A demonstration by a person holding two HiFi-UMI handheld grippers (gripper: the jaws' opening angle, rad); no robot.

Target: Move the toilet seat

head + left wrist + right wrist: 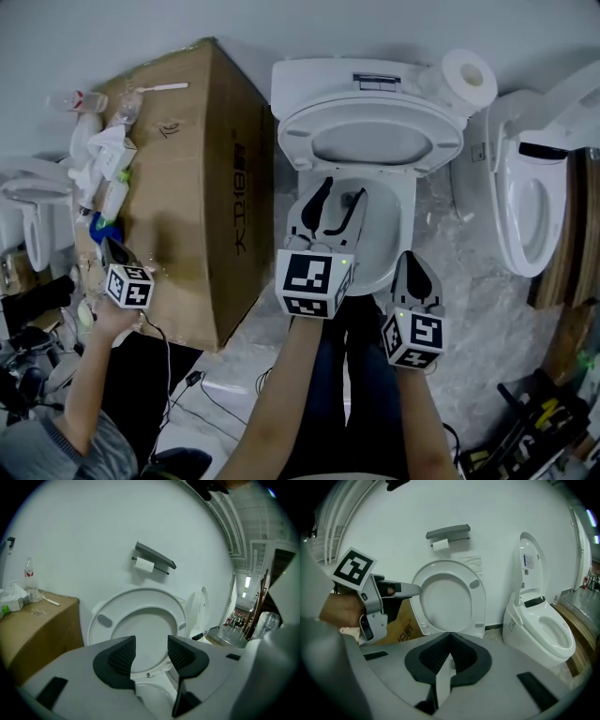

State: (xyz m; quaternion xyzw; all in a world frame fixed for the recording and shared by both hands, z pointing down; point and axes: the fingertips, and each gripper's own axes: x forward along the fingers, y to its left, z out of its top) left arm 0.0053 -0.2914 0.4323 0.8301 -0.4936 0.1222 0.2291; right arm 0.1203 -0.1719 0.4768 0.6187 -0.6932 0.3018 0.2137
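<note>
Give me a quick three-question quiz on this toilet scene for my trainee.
1. True or false: the seat is up.
2. In the head view, what stands left of the toilet? A) box B) bucket C) sink
3. Which gripper is open?
Key: 1 true. 2 A. 3 the left gripper, gripping nothing; the right gripper is shut.

Toilet seat [370, 141]: raised, standing up behind the bowl [386, 234].
Left gripper [337, 199]: jaws apart, over the bowl.
Right gripper [413, 261]: jaws together, beside the bowl.
Cardboard box [187, 169]: left of the bowl.
</note>
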